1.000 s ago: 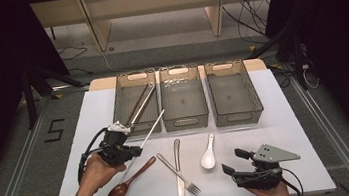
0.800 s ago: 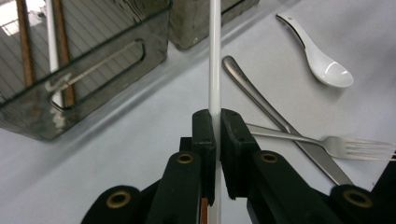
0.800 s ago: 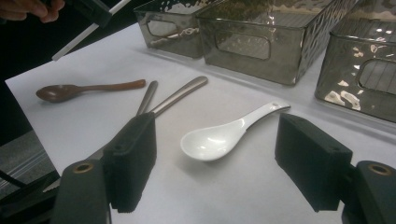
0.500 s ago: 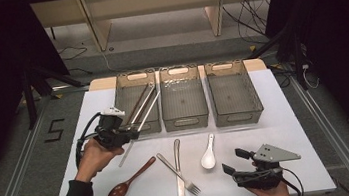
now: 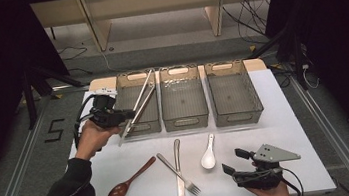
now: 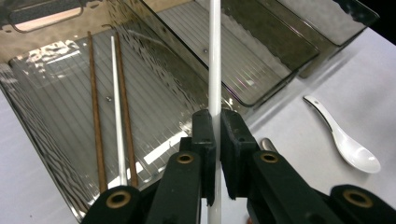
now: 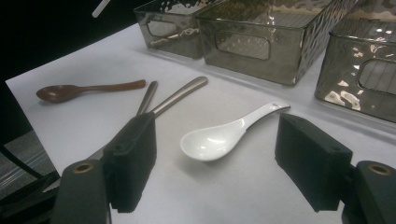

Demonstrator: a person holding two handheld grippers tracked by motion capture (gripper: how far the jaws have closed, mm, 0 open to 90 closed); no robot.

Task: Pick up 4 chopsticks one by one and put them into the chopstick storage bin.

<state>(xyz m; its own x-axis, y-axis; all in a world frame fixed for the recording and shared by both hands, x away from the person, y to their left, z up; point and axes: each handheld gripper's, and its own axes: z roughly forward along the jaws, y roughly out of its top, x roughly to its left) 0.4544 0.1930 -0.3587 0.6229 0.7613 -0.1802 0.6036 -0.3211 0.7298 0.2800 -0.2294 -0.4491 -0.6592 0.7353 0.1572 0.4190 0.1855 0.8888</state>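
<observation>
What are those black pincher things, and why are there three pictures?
They are grabbing tools, called grippers, and a person holds one in each hand. One camera looks down from above the table. The other two ride on the grippers and look along their black jaws.

The left gripper is shut on a white chopstick over the left bin, where three more chopsticks lie. Two more bins stand beside it.

The right gripper is open and holds nothing. It points at a white spoon. On the table there are also a brown spoon, a knife and a fork.
</observation>
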